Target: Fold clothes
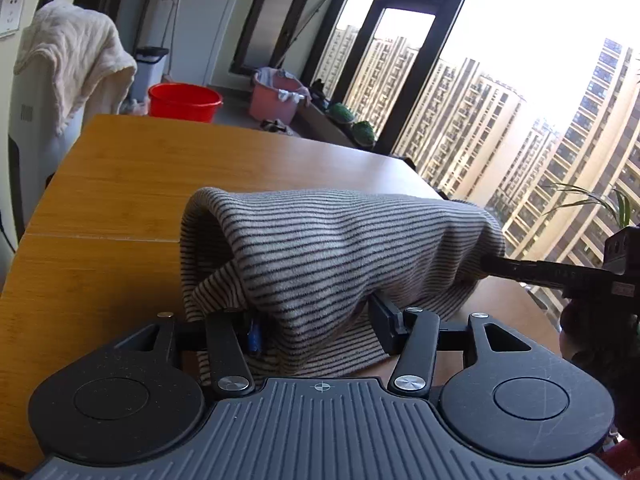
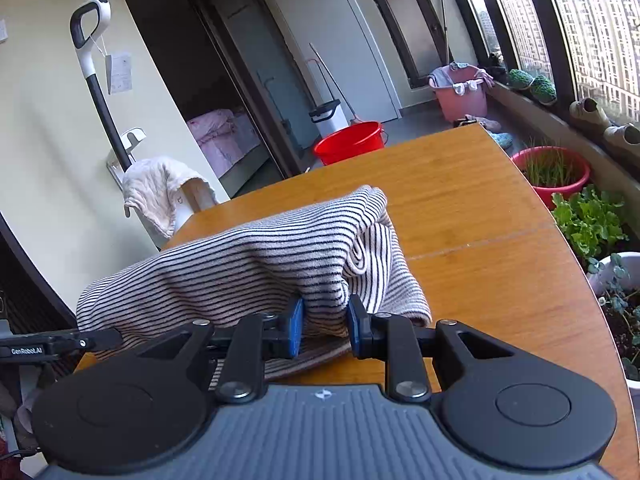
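Note:
A grey-and-black striped garment [image 1: 340, 240] hangs bunched above the wooden table [image 1: 120, 184], stretched between my two grippers. My left gripper [image 1: 316, 320] is shut on a thick fold of its near edge, and the cloth drapes over the fingertips and hides them. From the right, my right gripper [image 1: 494, 265] reaches into the garment's other end. In the right wrist view the right gripper [image 2: 325, 322] pinches a fold of the striped garment [image 2: 240, 272] between its blue pads [image 2: 296, 326]. The left gripper [image 2: 106, 337] enters the cloth at the left edge. A lower layer lies on the table [image 2: 480, 220].
Beyond the table's far edge stand a red basin [image 1: 184, 102] and a pink bucket [image 1: 276, 100] on the floor. A cream towel [image 1: 72, 60] hangs over a white appliance at the left. Potted plants [image 2: 588, 220] and a red pot [image 2: 550, 172] line the window side.

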A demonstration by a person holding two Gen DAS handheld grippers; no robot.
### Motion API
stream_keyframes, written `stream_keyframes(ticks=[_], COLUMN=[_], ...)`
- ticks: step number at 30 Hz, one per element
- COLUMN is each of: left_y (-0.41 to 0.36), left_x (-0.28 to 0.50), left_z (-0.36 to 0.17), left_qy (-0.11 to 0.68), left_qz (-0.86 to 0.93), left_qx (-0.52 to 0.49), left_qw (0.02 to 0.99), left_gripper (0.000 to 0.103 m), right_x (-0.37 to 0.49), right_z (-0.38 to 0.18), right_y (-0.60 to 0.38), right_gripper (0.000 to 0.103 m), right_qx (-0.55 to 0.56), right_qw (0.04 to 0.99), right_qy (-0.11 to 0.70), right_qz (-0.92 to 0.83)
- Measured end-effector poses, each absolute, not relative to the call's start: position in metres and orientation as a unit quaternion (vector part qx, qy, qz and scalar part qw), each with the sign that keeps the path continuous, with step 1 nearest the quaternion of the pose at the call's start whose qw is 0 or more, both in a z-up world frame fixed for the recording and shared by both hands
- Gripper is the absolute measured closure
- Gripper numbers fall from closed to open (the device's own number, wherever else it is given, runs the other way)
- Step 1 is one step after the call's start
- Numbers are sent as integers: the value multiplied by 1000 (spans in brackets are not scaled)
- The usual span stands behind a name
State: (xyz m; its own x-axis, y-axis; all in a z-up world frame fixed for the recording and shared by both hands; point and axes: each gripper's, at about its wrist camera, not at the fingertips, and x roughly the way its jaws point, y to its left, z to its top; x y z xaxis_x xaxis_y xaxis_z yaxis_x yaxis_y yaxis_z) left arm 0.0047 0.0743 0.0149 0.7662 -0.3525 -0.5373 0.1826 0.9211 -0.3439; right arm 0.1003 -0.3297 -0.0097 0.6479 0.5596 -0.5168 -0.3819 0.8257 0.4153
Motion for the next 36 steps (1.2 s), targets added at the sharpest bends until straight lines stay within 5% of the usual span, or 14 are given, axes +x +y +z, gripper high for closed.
stream_keyframes(ticks=[4,9,11,13,14,15,20,25,29,36], left_y=[91,68,47,30,24,17,10,16,42,38], left_x=[-14,11,29,37,33,25,1,-14,-34,-8], left_z=[53,68,49,29,22,16,10,14,31,2], left_qy=[237,207,247,285,290,287,278,277,250,324], left_qz=[-106,-122,-127,-137,-142,-144,-157,-163,-141,-97], left_qx=[-144,-136,-121,-108,-99,-79,-72,-80,-151,-143], left_qw=[955,961,953,943,941,944,945,944,946,930], left_gripper=[21,16,23,25,23,23,17,15,4,5], right_x=[93,90,86,80,76,73,88,132,102,85], right_z=[-17,-9,3,22,32,43,70,17,-7,-3], right_y=[-337,-337,-333,-330,-328,-324,-296,-265,-263,-260], right_gripper=[81,81,78,43,9,0,0,0,0,0], right_qx=[114,89,69,44,32,20,38,64,3,-19], right_qw=[904,914,923,936,945,952,948,897,912,915], right_qy=[337,319,295,254,225,191,121,295,280,296], right_qz=[239,236,238,239,238,239,291,322,300,275])
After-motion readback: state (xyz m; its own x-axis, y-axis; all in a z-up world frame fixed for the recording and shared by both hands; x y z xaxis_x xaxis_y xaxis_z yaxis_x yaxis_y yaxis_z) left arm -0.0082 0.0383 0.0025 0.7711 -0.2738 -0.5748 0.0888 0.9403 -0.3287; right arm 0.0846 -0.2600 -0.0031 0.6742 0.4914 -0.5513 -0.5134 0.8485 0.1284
